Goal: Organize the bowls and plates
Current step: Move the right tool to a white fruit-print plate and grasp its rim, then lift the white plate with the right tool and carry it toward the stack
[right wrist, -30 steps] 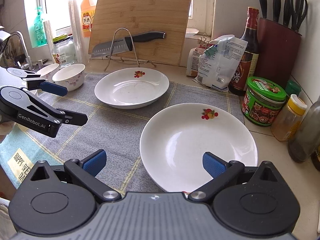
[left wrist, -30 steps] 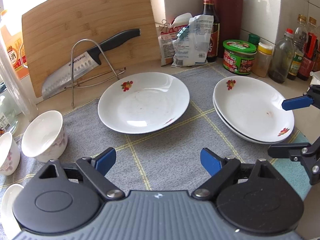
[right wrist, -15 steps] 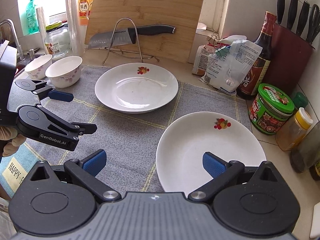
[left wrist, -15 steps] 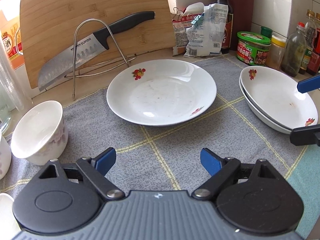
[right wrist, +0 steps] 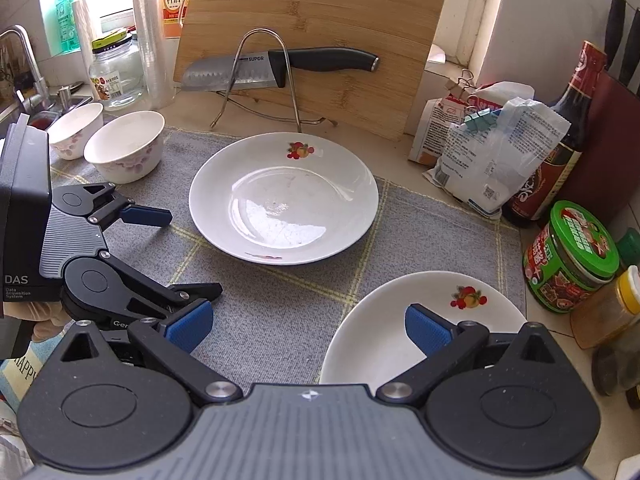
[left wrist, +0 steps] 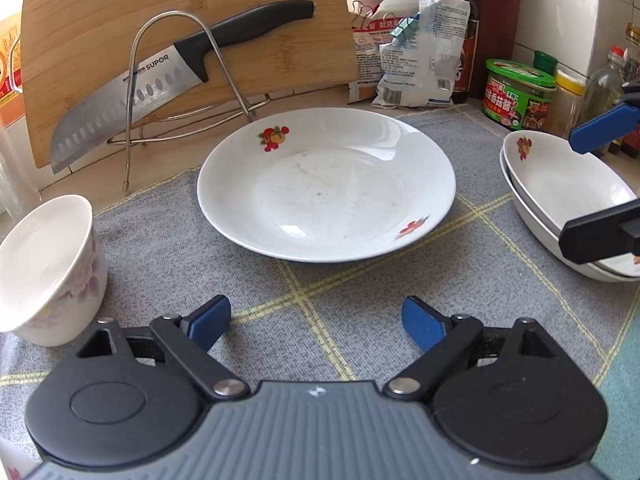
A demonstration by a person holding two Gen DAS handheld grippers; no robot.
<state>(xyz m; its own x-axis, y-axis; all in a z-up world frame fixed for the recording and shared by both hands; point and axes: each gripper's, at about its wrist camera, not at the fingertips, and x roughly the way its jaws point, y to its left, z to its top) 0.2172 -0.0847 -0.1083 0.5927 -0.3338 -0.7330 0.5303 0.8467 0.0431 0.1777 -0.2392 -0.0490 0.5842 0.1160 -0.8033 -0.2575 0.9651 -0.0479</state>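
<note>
A white plate with a fruit print (left wrist: 326, 184) (right wrist: 284, 200) lies alone in the middle of the grey mat. My left gripper (left wrist: 316, 320) (right wrist: 186, 254) hovers just in front of it; its jaws are opening, with only mat between them. To the right sit two stacked plates of the same kind (left wrist: 560, 192) (right wrist: 380, 320). My right gripper (right wrist: 308, 328) (left wrist: 600, 180) stands open beside that stack's left rim and holds nothing. A white bowl with pink flowers (left wrist: 44, 264) (right wrist: 124, 146) stands at the left, and a second bowl (right wrist: 76, 130) is behind it.
A bamboo cutting board (left wrist: 180, 20) leans at the back, with a knife (left wrist: 160, 80) resting in a wire rack before it. Food bags (right wrist: 488, 152), a dark sauce bottle (right wrist: 560, 140), a green-lidded jar (right wrist: 568, 256) and a knife block crowd the right. A sink tap (right wrist: 24, 52) is far left.
The left gripper has come lower and closer to the lone plate, which now looms larger. The right gripper has shifted left, so the stacked plates have slid toward its view's lower right.
</note>
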